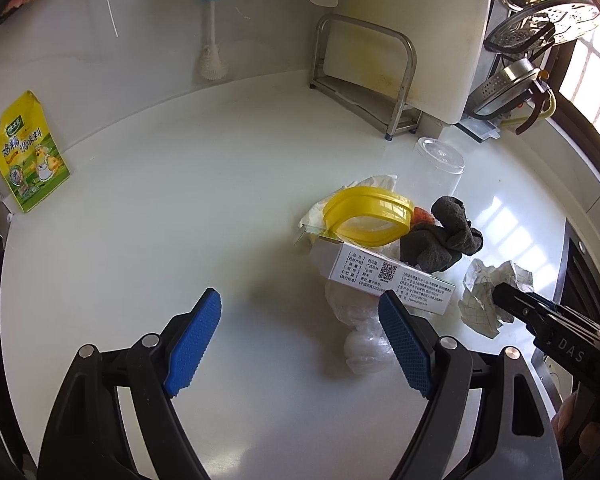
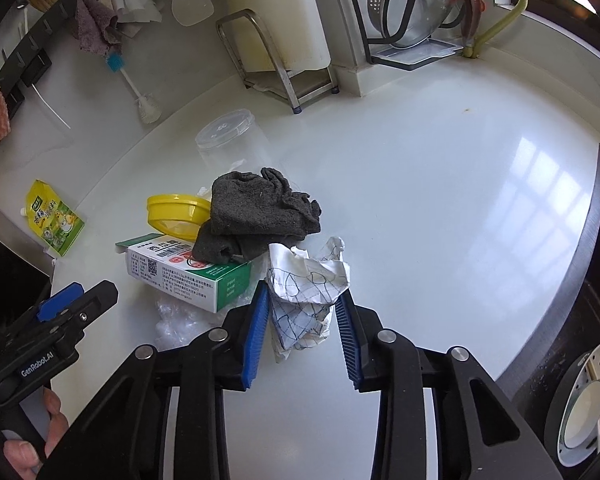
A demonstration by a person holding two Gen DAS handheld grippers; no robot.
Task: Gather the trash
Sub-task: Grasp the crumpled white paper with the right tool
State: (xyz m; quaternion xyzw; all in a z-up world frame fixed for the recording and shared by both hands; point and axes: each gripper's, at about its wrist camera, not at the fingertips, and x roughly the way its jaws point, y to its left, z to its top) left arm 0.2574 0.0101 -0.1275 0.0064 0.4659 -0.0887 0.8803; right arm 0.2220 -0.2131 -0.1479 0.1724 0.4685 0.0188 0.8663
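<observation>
A trash pile lies on the white counter (image 1: 180, 208): a yellow lid (image 1: 370, 214), a dark grey rag (image 1: 444, 236), a white and green carton (image 1: 388, 278), a clear plastic wrap (image 1: 360, 332) and a crumpled checked paper (image 1: 488, 296). My left gripper (image 1: 300, 340) is open, and its right pad sits by the carton and wrap. In the right wrist view my right gripper (image 2: 302, 332) has its blue pads on both sides of the crumpled paper (image 2: 304, 284), touching it, beside the carton (image 2: 188, 276), the rag (image 2: 256, 214) and the lid (image 2: 176, 214).
A yellow seasoning pouch (image 1: 30, 156) stands at the left wall. A clear plastic jar (image 1: 440, 160) lies behind the pile. A steel rack with a cutting board (image 1: 364, 76), a brush (image 1: 212, 32) and strainers (image 1: 508, 84) line the back. A stove edge (image 2: 596, 280) is at right.
</observation>
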